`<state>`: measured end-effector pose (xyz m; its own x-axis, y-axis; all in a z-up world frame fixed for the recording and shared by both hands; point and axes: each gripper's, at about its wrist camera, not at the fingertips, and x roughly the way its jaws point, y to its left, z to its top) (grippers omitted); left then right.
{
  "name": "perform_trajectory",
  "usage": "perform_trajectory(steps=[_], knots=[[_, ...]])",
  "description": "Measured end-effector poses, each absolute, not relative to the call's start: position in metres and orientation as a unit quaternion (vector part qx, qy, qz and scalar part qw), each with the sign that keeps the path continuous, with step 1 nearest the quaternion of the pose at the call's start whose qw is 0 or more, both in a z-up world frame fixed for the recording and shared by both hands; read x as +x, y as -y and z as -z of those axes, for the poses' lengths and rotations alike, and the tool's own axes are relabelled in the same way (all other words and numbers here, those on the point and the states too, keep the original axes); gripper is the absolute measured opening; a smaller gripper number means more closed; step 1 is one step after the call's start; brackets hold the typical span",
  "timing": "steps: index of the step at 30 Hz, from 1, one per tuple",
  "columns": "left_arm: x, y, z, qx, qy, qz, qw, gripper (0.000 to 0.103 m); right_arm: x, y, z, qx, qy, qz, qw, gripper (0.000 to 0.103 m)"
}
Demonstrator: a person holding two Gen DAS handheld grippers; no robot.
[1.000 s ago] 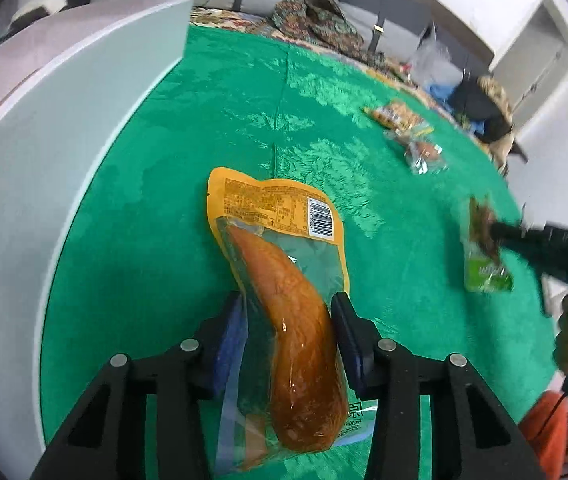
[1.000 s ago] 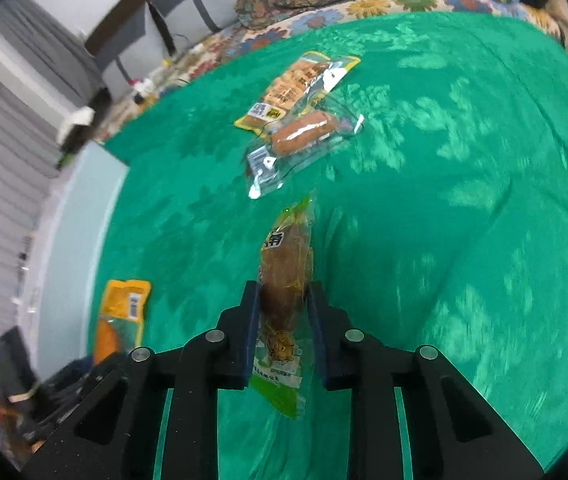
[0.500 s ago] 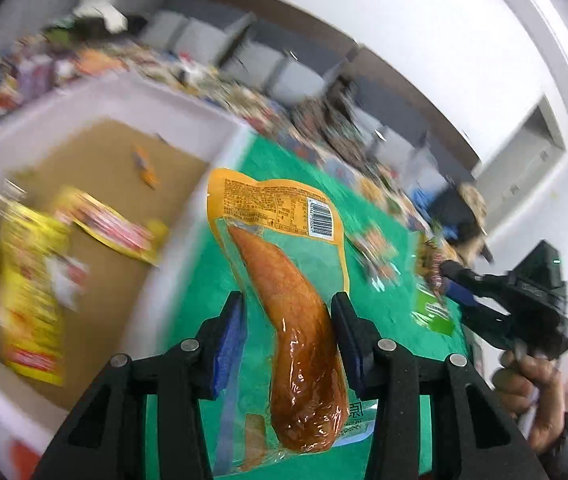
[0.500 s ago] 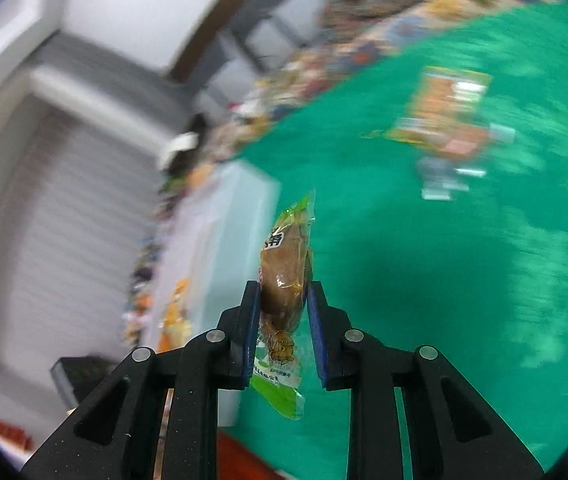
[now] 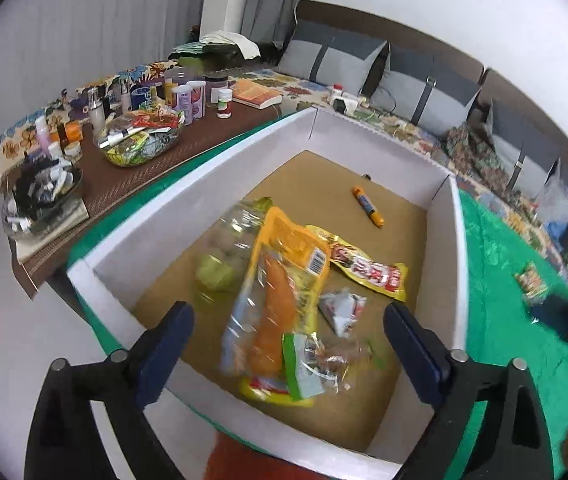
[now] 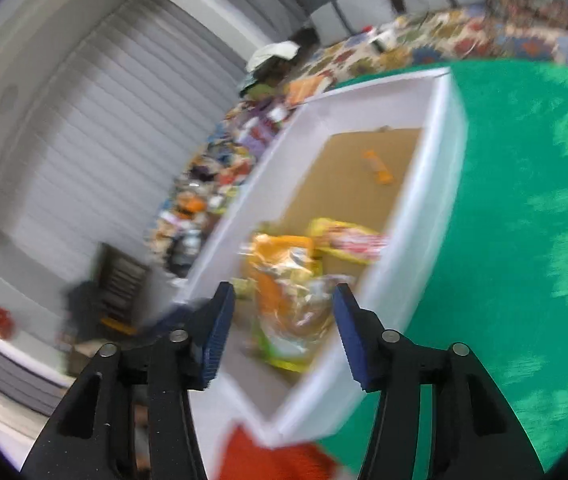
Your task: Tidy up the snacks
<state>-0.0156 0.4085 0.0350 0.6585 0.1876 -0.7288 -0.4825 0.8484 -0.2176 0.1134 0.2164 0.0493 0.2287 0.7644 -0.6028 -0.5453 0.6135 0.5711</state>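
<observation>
Over the green-clothed table [image 5: 496, 280] sits the white-walled cardboard box [image 5: 212, 196], the drop-off step in hand. The orange sausage packet [image 5: 280, 292] and the small green-edged snack packet [image 5: 312, 364] lie inside. Both the left hand-held gripper [image 5: 288, 340] and right hand-held gripper [image 6: 284, 320] are opening, jaws apart and empty. Next: fetch the remaining snacks off the cloth.

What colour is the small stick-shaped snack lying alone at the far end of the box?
Orange, with a darker printed band: the stick snack shows best in the left wrist view.
</observation>
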Motion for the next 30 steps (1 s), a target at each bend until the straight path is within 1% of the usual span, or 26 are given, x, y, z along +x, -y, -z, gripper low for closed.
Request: perform_trajectory(steps=[1,2,4,6,7,10,12,14,17,20,22,26,30], knots=[[-0.018,-0.404,-0.037,-0.208,-0.362,-0.181,0.89,0.098,0.114,-0.204,-0.042,0.101,-0.449,-0.408,0.789,0.063],[-0.018,-0.395,-0.037,-0.217,-0.355,-0.165,0.894,0.098,0.114,-0.187,-0.03,0.069,-0.439,-0.383,0.81,0.064],[-0.016,-0.37,-0.044,-0.223,-0.35,-0.132,0.9,0.098,0.117,-0.151,-0.002,0.009,-0.434,-0.322,0.841,0.064],[-0.008,-0.34,-0.049,-0.217,-0.344,-0.091,0.909,0.1,0.118,-0.102,0.029,-0.039,-0.438,-0.251,0.863,0.064],[-0.002,-0.324,-0.051,-0.211,-0.342,-0.071,0.913,0.102,0.118,-0.083,0.039,-0.051,-0.439,-0.226,0.868,0.064],[0.022,-0.261,-0.05,-0.186,-0.35,-0.001,0.918,0.102,0.114,0.001,0.071,-0.076,-0.438,-0.124,0.887,0.064],[0.043,-0.221,-0.04,-0.164,-0.375,0.034,0.912,0.103,0.11,0.044,0.08,-0.075,-0.437,-0.075,0.893,0.064],[0.067,-0.175,-0.018,-0.128,-0.409,0.061,0.901,0.102,0.107,0.085,0.082,-0.064,-0.436,-0.036,0.897,0.064],[0.092,-0.126,0.013,-0.079,-0.439,0.081,0.892,0.102,0.111,0.116,0.09,-0.034,-0.435,0.003,0.9,0.065],[0.119,-0.085,0.044,-0.023,-0.463,0.086,0.882,0.102,0.11,0.132,0.094,0.0,-0.424,0.012,0.906,0.075],[0.132,-0.069,0.055,-0.003,-0.467,0.083,0.88,0.102,0.108,0.136,0.094,0.003,-0.424,0.013,0.906,0.076],[0.155,-0.053,0.077,0.01,-0.472,0.072,0.878,0.102,0.11,0.137,0.097,0.004,-0.428,0.02,0.904,0.083],[0.172,-0.049,0.095,0.022,-0.477,0.061,0.877,0.103,0.095,0.152,0.096,0.007,-0.427,0.019,0.904,0.083]])
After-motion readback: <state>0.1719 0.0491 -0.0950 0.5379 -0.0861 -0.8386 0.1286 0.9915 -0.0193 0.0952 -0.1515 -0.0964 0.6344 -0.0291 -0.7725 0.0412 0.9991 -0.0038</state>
